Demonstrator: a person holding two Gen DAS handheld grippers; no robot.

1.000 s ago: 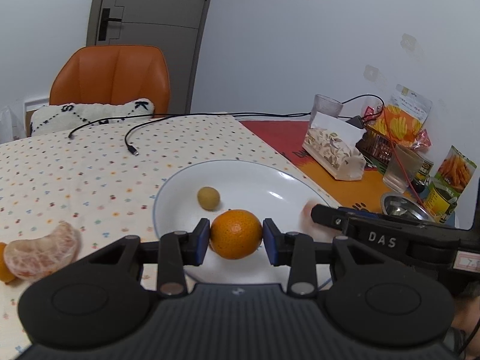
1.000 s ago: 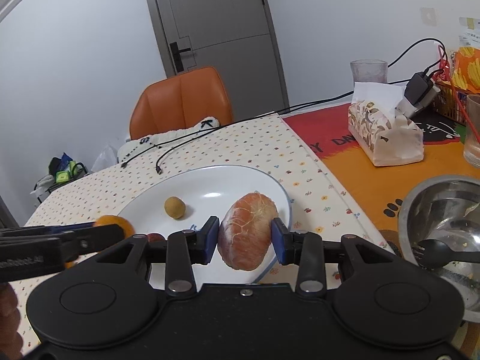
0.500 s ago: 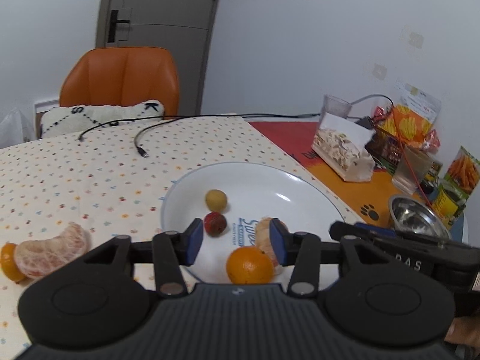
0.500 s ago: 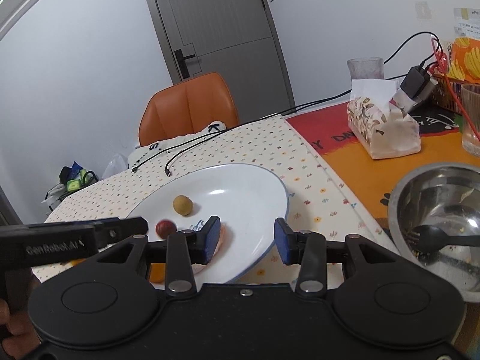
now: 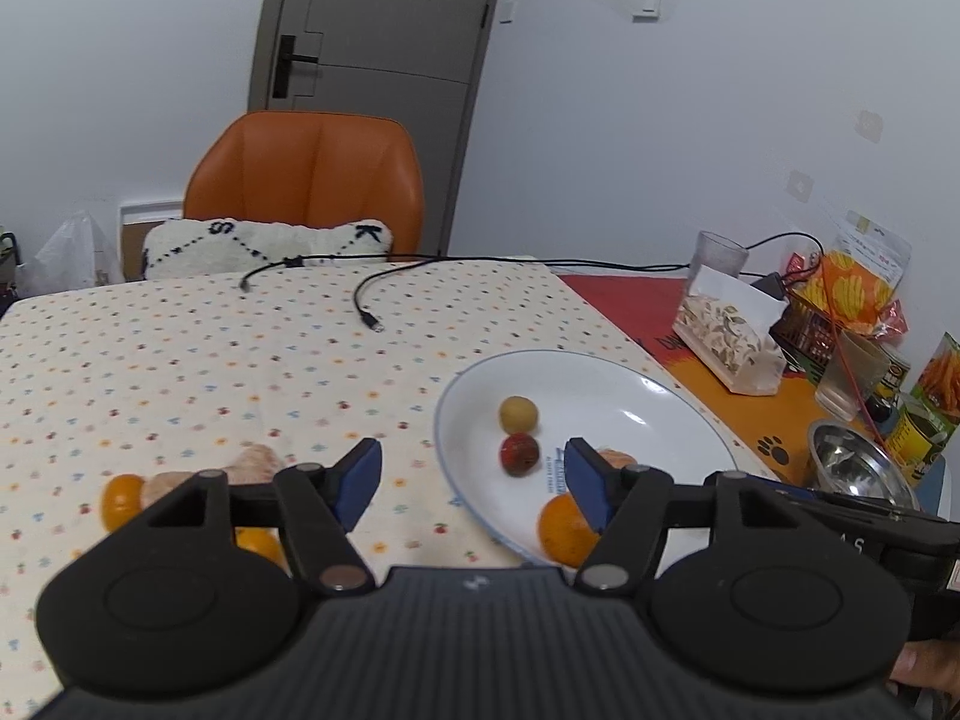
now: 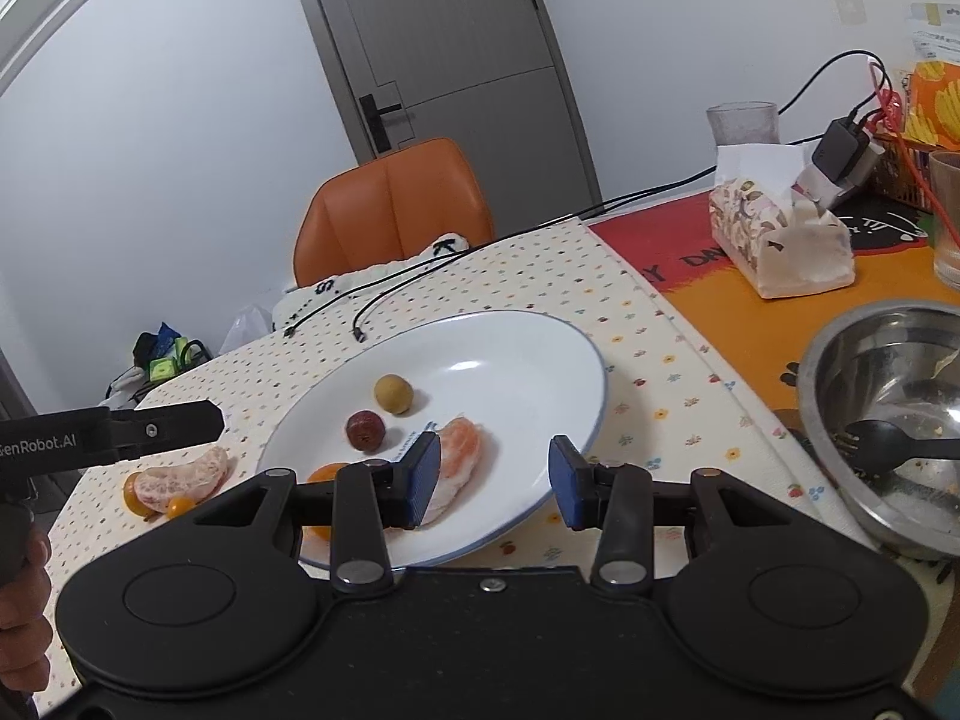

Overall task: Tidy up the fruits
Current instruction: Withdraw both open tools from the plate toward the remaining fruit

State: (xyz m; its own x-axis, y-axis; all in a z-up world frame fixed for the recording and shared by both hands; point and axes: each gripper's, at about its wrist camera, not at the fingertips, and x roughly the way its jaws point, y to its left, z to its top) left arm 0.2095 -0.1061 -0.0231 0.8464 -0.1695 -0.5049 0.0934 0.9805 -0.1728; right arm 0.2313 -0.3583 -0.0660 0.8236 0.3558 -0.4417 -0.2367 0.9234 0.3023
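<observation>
A white plate [image 5: 648,396] [image 6: 528,360] holds a yellow-brown round fruit [image 5: 518,413] [image 6: 393,393], a dark red one [image 5: 519,453] [image 6: 363,429], an orange [image 5: 564,531] [image 6: 324,474] and a peeled citrus piece [image 6: 459,459]. My left gripper [image 5: 468,483] is open and empty, above the plate's left rim. My right gripper [image 6: 495,480] is open and empty, just behind the peeled piece. Another peeled piece [image 6: 180,480] [image 5: 252,462] and small orange fruits [image 5: 122,501] [image 6: 180,505] lie on the dotted tablecloth to the left.
A steel bowl [image 6: 888,420] with a black spoon stands right of the plate. A tissue pack [image 6: 780,240], glasses, snack bags and cables [image 5: 366,300] lie further back. An orange chair [image 5: 306,180] stands behind the table.
Both grippers opened and drew back. The left one let the orange go onto the plate and swung left. The right one let the peeled citrus piece go onto the plate.
</observation>
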